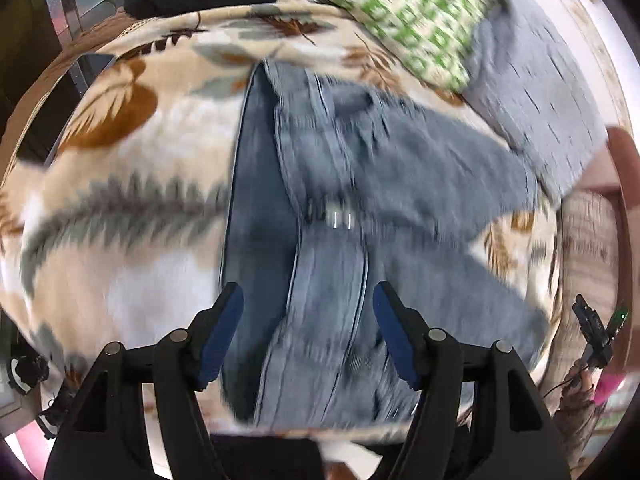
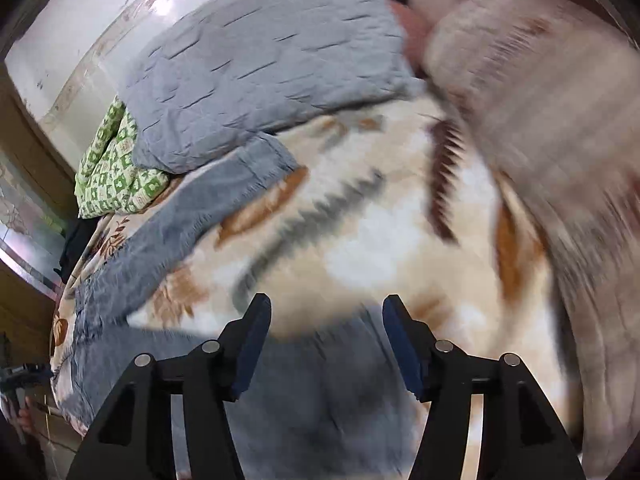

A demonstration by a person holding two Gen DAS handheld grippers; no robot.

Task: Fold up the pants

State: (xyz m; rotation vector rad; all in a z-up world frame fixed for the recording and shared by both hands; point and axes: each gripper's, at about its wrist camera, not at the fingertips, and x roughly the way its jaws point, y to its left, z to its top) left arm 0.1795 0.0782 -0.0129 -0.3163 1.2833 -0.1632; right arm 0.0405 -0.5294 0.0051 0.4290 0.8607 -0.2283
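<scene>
Fleecy bedding fills both views: your bed carries a cream blanket printed with rust-brown and grey leaf shapes, soft and slightly fuzzy. On it lie the jeans, faded blue denim with raised double seams; in the left wrist view they run from the frame's centre down to the bottom edge, a metal button glinting near the middle and one leg spreading toward the right. Your left claw is released, its blue-padded fingers spread wide on either side of the denim's seamed panel, not touching it as far as the blur allows.

In the right wrist view your right claw is likewise released, fingers well apart over a blurred stretch of the jeans at the bottom centre; the other leg angles up toward the left of the frame. A grey quilted comforter with stitched dashes lies at upper centre, a green-and-white checked pillow beside it at left, and a beige ribbed blanket smears across the right.
</scene>
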